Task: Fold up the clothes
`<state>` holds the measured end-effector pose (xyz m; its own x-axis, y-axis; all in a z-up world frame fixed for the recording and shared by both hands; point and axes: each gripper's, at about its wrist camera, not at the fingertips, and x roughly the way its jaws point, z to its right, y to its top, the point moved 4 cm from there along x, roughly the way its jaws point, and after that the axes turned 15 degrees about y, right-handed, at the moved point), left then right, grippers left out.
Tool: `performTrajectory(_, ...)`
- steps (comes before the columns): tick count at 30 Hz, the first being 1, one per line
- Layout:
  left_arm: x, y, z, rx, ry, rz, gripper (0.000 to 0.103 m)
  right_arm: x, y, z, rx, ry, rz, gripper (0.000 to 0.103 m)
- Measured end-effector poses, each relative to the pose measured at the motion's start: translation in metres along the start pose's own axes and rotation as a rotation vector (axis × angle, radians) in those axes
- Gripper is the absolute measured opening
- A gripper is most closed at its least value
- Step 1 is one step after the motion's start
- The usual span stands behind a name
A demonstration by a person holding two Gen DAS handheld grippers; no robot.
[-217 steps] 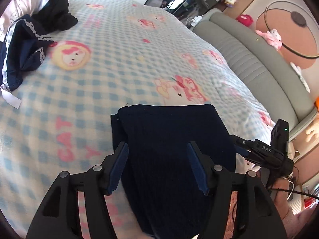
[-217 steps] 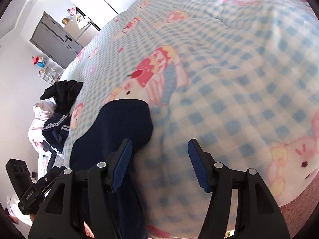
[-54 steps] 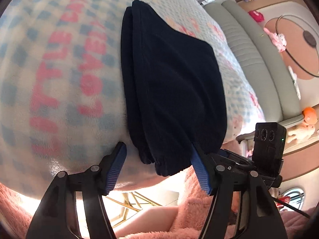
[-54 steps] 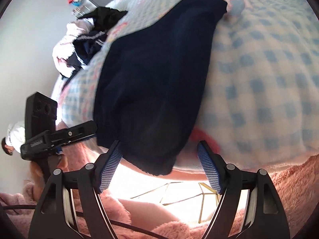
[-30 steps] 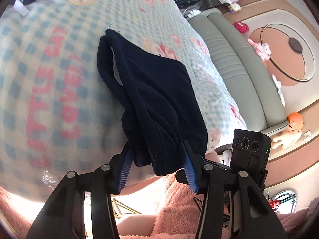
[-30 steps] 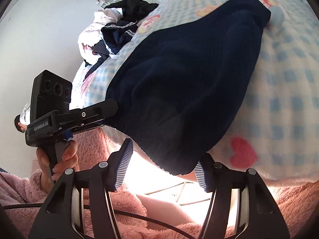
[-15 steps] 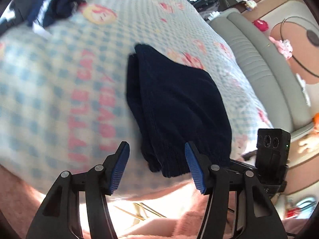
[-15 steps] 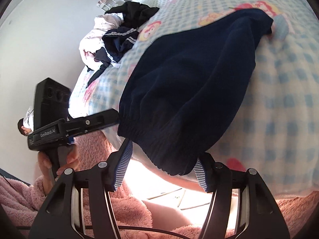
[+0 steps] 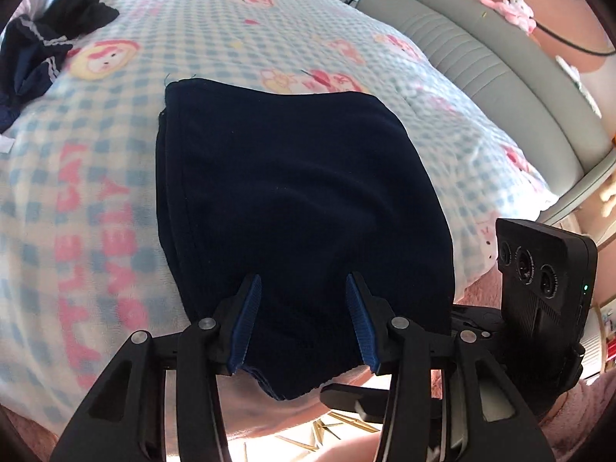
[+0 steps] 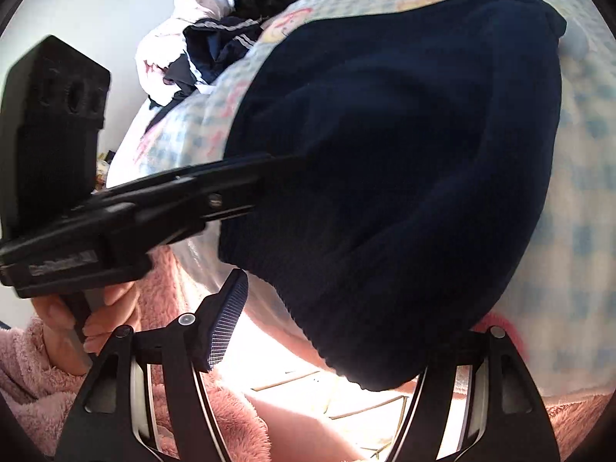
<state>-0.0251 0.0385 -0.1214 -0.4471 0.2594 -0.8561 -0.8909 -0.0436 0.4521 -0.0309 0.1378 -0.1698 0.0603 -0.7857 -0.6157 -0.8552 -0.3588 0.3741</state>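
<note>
A folded navy knit garment (image 9: 292, 200) lies on the blue-checked cartoon blanket (image 9: 269, 27) with its near hem hanging over the bed edge. My left gripper (image 9: 302, 321) is open, its blue-padded jaws straddling the hem from above. In the right wrist view the same garment (image 10: 404, 161) fills the middle. My right gripper (image 10: 338, 331) is open; its left pad shows just below the hem and its right pad is hidden behind the cloth. The left gripper's body (image 10: 127, 208) reaches onto the garment from the left.
A heap of dark and white clothes (image 9: 46, 46) lies at the bed's far left; it also shows in the right wrist view (image 10: 219, 34). A grey padded headboard (image 9: 500, 77) runs along the right. A pink fluffy sleeve (image 10: 192, 404) and the floor are below the bed edge.
Both grippers have moved in closer to the garment's hanging hem. The left gripper now straddles the hem and the right one sits under it. The garment lies flatter than a second ago.
</note>
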Motion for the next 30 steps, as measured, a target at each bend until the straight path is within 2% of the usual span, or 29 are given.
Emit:
performTrajectory(4, -0.01, 0.002, -0.028, -0.144, -0.077, 0.002, 0.049, -0.011, 0.011, -0.009, -0.04, 0.061, 0.033, 0.069)
performTrajectory(6, -0.024, 0.005, -0.045, -0.212, -0.083, 0.059, 0.052, -0.016, 0.016, -0.014, -0.06, 0.092, 0.049, 0.069)
performTrajectory(7, -0.031, 0.005, -0.052, -0.234, -0.092, 0.085, 0.058, -0.019, 0.018, -0.016, -0.07, 0.107, 0.057, 0.069)
performTrajectory(8, -0.036, 0.006, -0.058, -0.253, -0.1, 0.107, 0.059, -0.021, 0.021, -0.018, -0.08, 0.12, 0.062, 0.069)
performTrajectory(11, -0.038, 0.007, -0.066, -0.257, -0.098, 0.119, 0.059, -0.015, 0.032, -0.021, -0.085, 0.154, 0.052, 0.069)
performTrajectory(14, -0.035, 0.016, -0.058, -0.201, -0.11, 0.133, 0.057, -0.001, 0.036, -0.02, -0.078, 0.165, 0.016, 0.071)
performTrajectory(17, -0.038, 0.027, -0.054, -0.229, -0.193, 0.177, 0.052, 0.022, 0.033, -0.01, -0.065, 0.133, -0.036, 0.075)
performTrajectory(18, -0.037, 0.029, -0.051, -0.232, -0.198, 0.178, 0.051, 0.031, 0.031, -0.007, -0.066, 0.101, -0.055, 0.075)
performTrajectory(21, -0.03, 0.023, -0.049, -0.226, -0.183, 0.16, 0.049, 0.033, 0.027, -0.008, -0.078, 0.09, -0.028, 0.074)
performTrajectory(25, -0.022, 0.008, -0.058, -0.234, -0.155, 0.118, 0.049, 0.015, 0.031, -0.007, -0.001, 0.228, 0.043, 0.068)
performTrajectory(27, -0.02, 0.002, -0.068, -0.285, -0.145, 0.098, 0.051, 0.008, 0.035, -0.007, 0.018, 0.284, 0.053, 0.068)
performTrajectory(30, -0.024, -0.011, -0.08, -0.377, -0.15, 0.077, 0.058, 0.003, 0.038, -0.015, -0.018, 0.278, 0.06, 0.068)
